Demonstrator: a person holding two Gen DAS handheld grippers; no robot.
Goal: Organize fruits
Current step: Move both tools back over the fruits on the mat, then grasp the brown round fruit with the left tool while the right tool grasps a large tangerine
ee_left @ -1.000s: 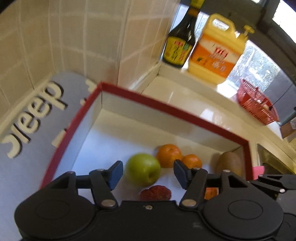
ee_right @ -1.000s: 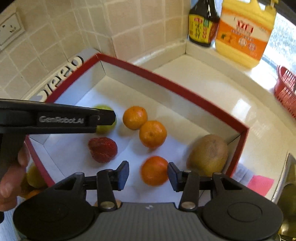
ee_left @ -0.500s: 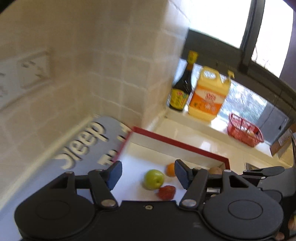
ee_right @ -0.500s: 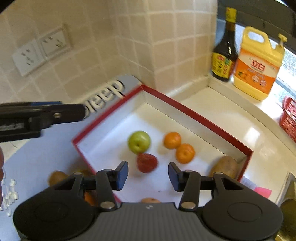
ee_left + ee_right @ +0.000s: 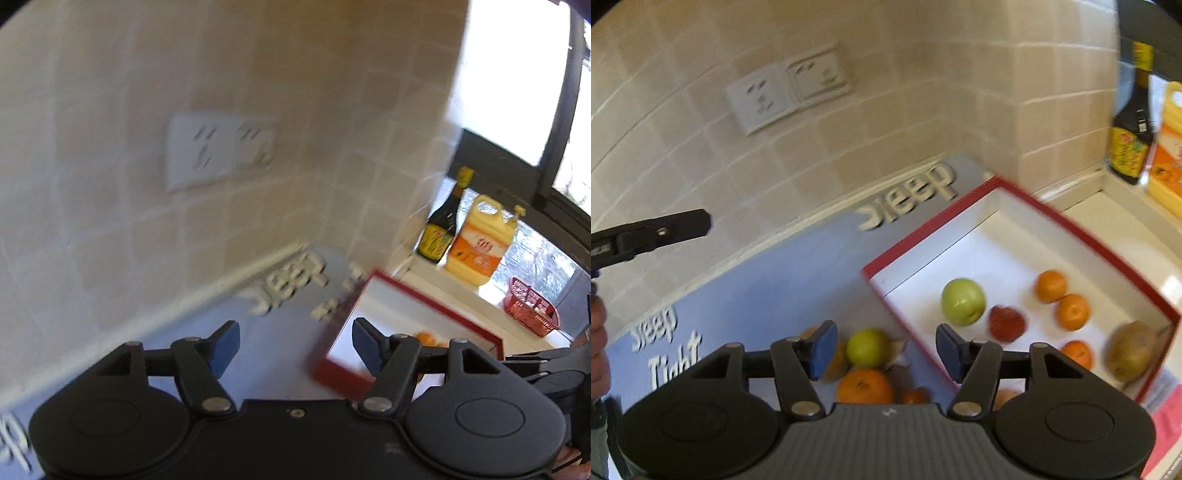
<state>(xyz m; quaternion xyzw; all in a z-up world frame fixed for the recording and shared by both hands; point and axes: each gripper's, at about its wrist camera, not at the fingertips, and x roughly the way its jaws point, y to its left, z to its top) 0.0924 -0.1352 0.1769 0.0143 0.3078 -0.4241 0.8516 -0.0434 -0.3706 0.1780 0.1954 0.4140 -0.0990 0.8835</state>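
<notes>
A red-rimmed white box [image 5: 1082, 236] holds a green apple [image 5: 963, 301], a red strawberry-like fruit [image 5: 1006, 324], three oranges [image 5: 1050, 286] and a brown pear [image 5: 1131, 350]. Loose fruit lies on the blue mat [image 5: 768, 291] left of the box: a yellow-green fruit [image 5: 868, 348] and an orange [image 5: 865, 386]. My right gripper [image 5: 884, 347] is open and empty, above the loose fruit. My left gripper [image 5: 295, 347] is open and empty, raised over the mat, with the box [image 5: 436, 306] to its right. It also shows at the left of the right wrist view [image 5: 650, 238].
A tiled wall with sockets [image 5: 790, 88] stands behind the mat. A dark sauce bottle [image 5: 441, 229] and a yellow jug [image 5: 480, 245] stand on the window ledge, with a red basket [image 5: 532, 308] further right. A pink paper [image 5: 1167, 432] lies right of the box.
Both grippers have pulled up and back to the left, away from the box. The loose fruit on the mat has come into the right wrist view. Both stay open.
</notes>
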